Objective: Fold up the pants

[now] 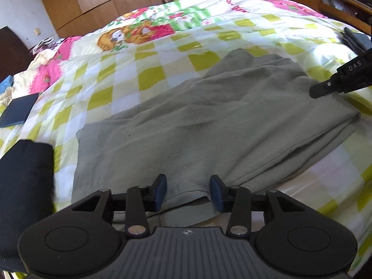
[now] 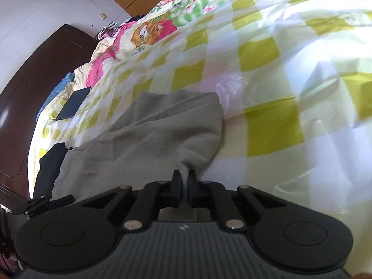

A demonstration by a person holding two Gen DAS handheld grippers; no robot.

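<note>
Lying across the bed [image 1: 162, 53] in front of you, the grey-green pants [image 1: 209, 121] are folded over on themselves, spread flat on the green-and-white checked quilt with the doubled edge showing at the right in the left wrist view. Your left tongs [image 1: 188, 191] stand spread apart at the near edge of the pants: the blue pads [image 1: 160, 186] sit either side of the hem, with cloth between them, but neither pad presses on it. Your right tongs [image 2: 183, 183] are pressed together on a gathered pinch of the pants' fabric, which rises into a small peak between the pads at the near corner of the cloth; in the left wrist view the same tongs [image 1: 313, 91] come in from the right edge and their dark tips meet the far right part of the pants. A dark folded garment [image 1: 25, 186] lies just beside the pants at the left, at the bed's near side. Farther left on the quilt a flat dark tablet-like slab [image 1: 19, 110] rests well apart from the pants. Wooden wardrobe doors [image 1: 104, 0] stand beyond the bed, and a dark wooden headboard [image 2: 34, 93] runs along the bed's left end in the right wrist view.
</note>
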